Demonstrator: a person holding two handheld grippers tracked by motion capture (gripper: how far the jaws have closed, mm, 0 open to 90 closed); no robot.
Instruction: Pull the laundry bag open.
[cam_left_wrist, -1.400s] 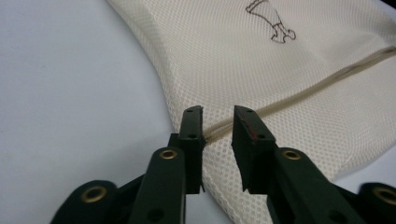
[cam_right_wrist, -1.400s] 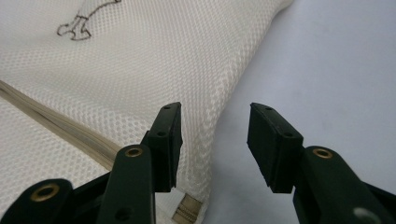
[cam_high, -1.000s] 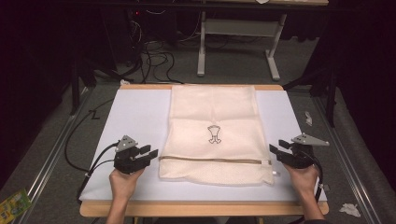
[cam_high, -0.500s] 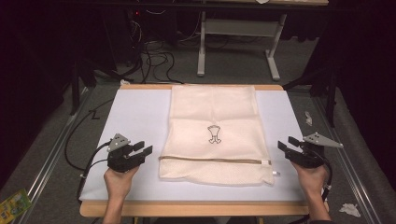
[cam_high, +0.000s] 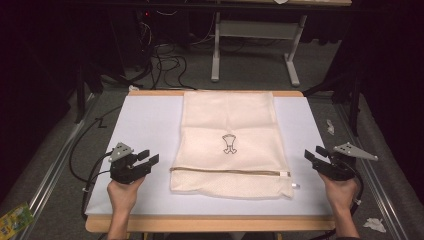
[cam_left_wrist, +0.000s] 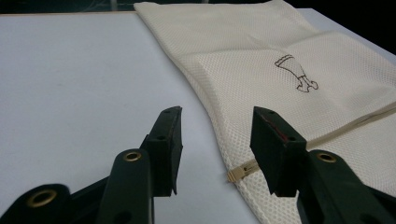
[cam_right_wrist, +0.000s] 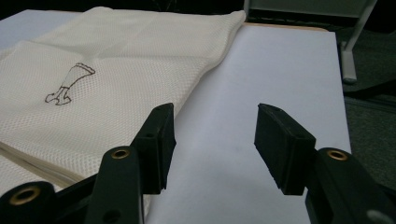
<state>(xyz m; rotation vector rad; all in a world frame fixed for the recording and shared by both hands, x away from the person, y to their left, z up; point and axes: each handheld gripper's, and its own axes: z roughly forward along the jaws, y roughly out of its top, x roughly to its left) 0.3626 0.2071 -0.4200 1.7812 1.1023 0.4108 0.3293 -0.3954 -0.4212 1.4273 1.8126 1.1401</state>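
Observation:
A cream mesh laundry bag (cam_high: 227, 125) lies flat in the middle of the white table top (cam_high: 140, 125). It carries a small dark embroidered logo (cam_high: 229, 144), and a zipper (cam_high: 230, 172) runs across near its front edge. My left gripper (cam_high: 148, 156) rests open on the table, left of the bag's front corner and apart from it. In the left gripper view the open left gripper (cam_left_wrist: 217, 119) points at the bag's edge (cam_left_wrist: 280, 107) and the zipper end (cam_left_wrist: 236, 173). My right gripper (cam_high: 313, 153) stands open to the right of the bag. The right gripper view shows the right gripper (cam_right_wrist: 215, 112) over bare table beside the bag (cam_right_wrist: 93, 107).
The wooden table edge (cam_high: 210, 223) runs along the front. Beyond the table stands a grey metal desk frame (cam_high: 255, 35), with cables (cam_high: 165, 60) on the floor. Paper scraps (cam_high: 372, 224) lie on the floor at the right and a green packet (cam_high: 12, 218) at the left.
Both grippers have drawn outward from the bag's front corners, the left one to the left and the right one to the right. The bag has stayed put.

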